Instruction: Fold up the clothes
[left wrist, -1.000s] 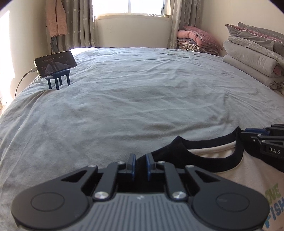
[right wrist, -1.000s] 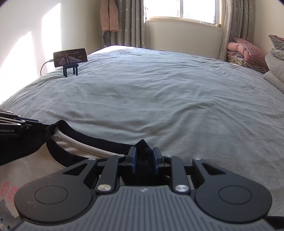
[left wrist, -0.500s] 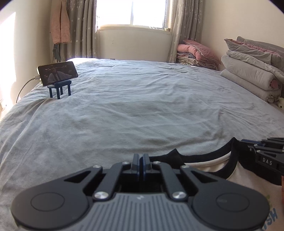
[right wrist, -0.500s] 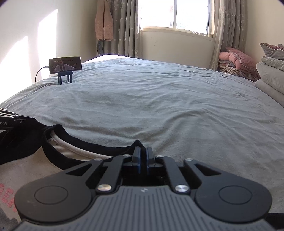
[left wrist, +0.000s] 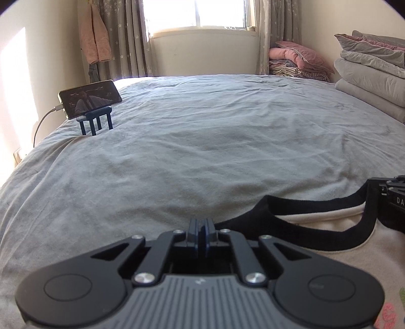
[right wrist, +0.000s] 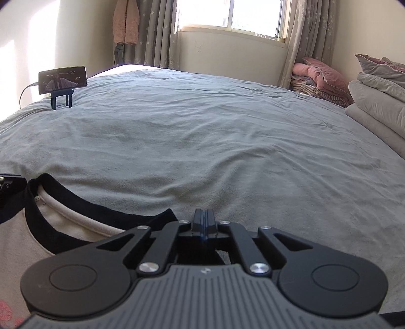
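Observation:
A cream shirt with a black collar and shoulders (left wrist: 329,232) hangs between my two grippers over a grey bed (left wrist: 202,141). My left gripper (left wrist: 201,225) is shut on the shirt's left shoulder. My right gripper (right wrist: 204,217) is shut on the shirt's (right wrist: 63,222) right shoulder. Each gripper shows at the edge of the other's view: the right one (left wrist: 392,197) in the left wrist view, the left one (right wrist: 7,184) in the right wrist view. The shirt's lower part is hidden below both views.
A phone on a small blue stand (left wrist: 88,103) sits at the bed's far left, with a cable; it also shows in the right wrist view (right wrist: 62,81). Folded grey quilts (left wrist: 372,73) and pink bedding (left wrist: 298,60) are stacked at the far right. A window with curtains (left wrist: 200,15) is behind.
Both grippers closed on the shirt's shoulders and lifted it; the views rose and the shirt collar now hangs taut between them.

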Tool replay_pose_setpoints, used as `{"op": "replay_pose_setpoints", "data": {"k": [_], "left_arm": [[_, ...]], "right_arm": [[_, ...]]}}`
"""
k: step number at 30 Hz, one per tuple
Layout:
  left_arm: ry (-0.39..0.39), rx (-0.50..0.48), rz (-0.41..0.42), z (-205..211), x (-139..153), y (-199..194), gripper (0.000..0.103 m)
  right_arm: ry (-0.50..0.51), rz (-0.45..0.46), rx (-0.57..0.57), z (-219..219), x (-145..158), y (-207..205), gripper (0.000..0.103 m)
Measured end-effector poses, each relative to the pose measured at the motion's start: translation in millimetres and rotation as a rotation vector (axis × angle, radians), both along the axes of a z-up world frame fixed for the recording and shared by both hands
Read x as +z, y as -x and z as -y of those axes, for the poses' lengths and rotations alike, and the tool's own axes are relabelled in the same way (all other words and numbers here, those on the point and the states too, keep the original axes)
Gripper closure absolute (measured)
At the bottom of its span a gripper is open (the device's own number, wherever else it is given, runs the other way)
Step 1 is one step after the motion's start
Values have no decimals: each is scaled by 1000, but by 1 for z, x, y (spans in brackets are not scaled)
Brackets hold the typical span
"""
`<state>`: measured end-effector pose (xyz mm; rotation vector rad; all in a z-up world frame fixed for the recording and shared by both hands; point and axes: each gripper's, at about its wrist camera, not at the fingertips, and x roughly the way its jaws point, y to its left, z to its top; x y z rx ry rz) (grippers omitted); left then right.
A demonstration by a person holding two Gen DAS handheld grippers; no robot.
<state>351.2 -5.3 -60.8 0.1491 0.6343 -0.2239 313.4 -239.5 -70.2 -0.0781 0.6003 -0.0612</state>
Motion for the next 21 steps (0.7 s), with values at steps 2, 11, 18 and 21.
{"op": "replay_pose_setpoints", "data": {"k": [2, 11, 18, 21], "left_arm": [[3, 3, -2, -1, 7, 7, 91], [66, 20, -12, -15, 41, 54, 69], [109, 45, -32, -41, 63, 99, 65], [124, 55, -37, -52, 73, 119, 62]], "right_arm": [[6, -9, -1, -2, 5, 6, 91], [10, 10, 47, -24, 39, 49, 64], [18, -8, 108, -48, 59, 90, 64], [1, -12, 118, -54, 67, 105, 63]]}}
